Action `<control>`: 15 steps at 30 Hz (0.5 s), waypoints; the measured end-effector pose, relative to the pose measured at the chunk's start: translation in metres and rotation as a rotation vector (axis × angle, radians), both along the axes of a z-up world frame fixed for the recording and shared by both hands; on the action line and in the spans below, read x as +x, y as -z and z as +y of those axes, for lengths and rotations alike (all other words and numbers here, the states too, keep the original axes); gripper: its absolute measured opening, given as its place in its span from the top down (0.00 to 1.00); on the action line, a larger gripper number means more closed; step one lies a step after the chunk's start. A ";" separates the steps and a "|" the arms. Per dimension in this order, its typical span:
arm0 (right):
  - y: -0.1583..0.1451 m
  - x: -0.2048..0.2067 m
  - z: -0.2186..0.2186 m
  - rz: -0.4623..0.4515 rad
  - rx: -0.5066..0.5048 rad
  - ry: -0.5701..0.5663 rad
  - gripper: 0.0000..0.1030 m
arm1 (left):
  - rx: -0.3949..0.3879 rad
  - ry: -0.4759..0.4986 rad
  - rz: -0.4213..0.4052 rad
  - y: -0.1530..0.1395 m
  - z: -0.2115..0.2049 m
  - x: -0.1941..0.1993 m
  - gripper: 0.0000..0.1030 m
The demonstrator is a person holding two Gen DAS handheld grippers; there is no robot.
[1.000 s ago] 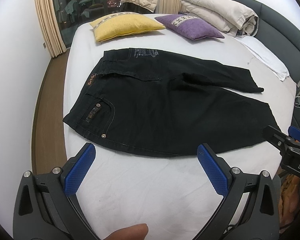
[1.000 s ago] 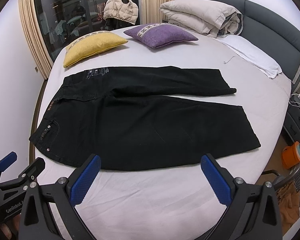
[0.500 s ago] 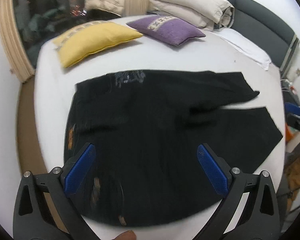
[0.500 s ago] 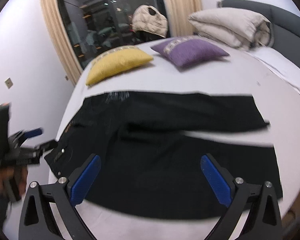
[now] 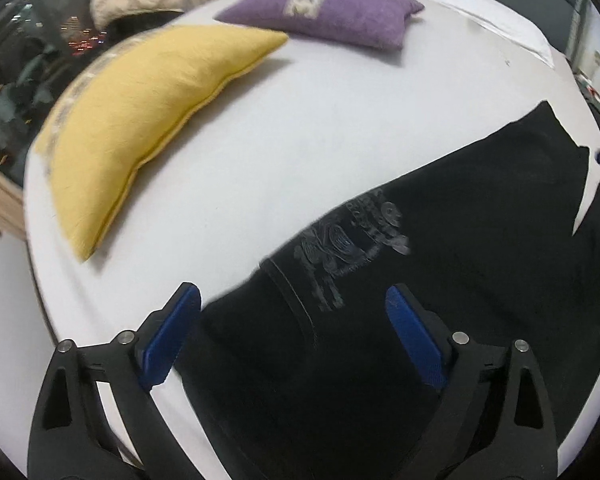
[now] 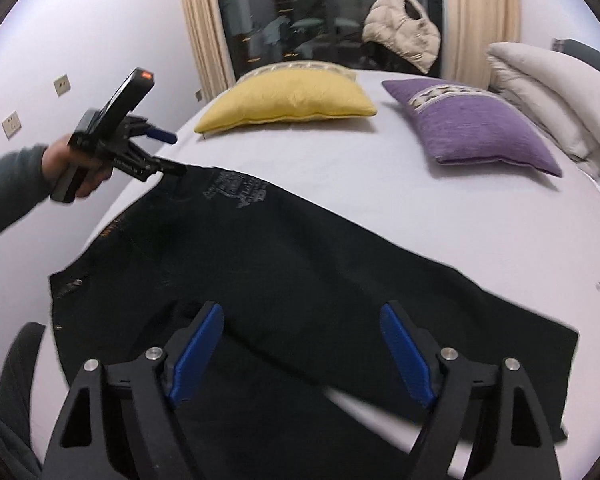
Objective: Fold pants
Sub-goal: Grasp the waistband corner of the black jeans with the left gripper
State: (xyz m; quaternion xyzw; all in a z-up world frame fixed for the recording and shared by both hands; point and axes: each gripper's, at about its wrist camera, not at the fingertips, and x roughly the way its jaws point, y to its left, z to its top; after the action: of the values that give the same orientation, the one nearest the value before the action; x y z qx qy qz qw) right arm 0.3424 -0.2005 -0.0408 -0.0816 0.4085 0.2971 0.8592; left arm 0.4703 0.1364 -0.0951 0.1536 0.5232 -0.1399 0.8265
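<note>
The pants (image 6: 300, 280) lie flat across the bed (image 6: 420, 208), filling the lower centre of both views. Bring each gripper to the far edge and pinch only one layer. Your left gripper (image 5: 292, 328) and right gripper (image 6: 302, 344) both gape wide, holding nothing

- pants (image 6: 300, 280): black denim-like cloth, matt, faint greyish print (image 5: 348, 248) near the waist
- bed sheet (image 5: 300, 120): white cloth, smooth, matt
- yellow cushion (image 6: 288, 98): fuzzy woven cloth, piped edge
- purple cushion (image 6: 476, 128): coarse woven cloth with a pale patterned band
- left gripper (image 5: 292, 332): matt black plastic arms, blue textured pads (image 5: 172, 336), shiny metal rivets
- right gripper (image 6: 300, 352): same black plastic, blue pads (image 6: 404, 356), metal rivets
- duvet (image 6: 560, 92): beige soft cloth, folded
- puffer jacket (image 6: 400, 36): cream quilted fabric, slight sheen
- curtains (image 6: 200, 28): beige cloth, pleated
</note>
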 end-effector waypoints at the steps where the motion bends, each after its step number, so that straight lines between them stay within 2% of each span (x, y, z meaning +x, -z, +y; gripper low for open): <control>1: 0.004 0.011 0.000 0.012 0.005 -0.003 0.22 | -0.004 0.015 0.026 0.008 0.003 0.010 0.17; 3: 0.012 0.028 0.001 0.026 0.026 -0.002 0.22 | -0.018 0.046 0.073 0.021 0.004 0.015 0.21; 6: 0.020 0.042 0.007 0.035 0.048 -0.029 0.22 | -0.031 0.082 0.125 0.036 0.006 0.029 0.21; 9: 0.027 0.051 0.017 0.044 0.032 -0.062 0.23 | -0.072 0.066 0.167 0.048 0.012 0.045 0.21; 12: 0.032 0.052 0.024 0.057 0.012 -0.088 0.23 | -0.060 0.064 0.213 0.064 0.014 0.057 0.22; 15: 0.034 0.055 0.025 0.056 0.008 -0.097 0.23 | -0.076 0.061 0.250 0.075 0.015 0.065 0.32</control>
State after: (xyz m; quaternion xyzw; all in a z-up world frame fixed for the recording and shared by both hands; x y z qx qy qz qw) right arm 0.3974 -0.1752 -0.0743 -0.0895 0.4269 0.3425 0.8321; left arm 0.5351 0.1518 -0.1705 0.1196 0.6114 -0.2028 0.7555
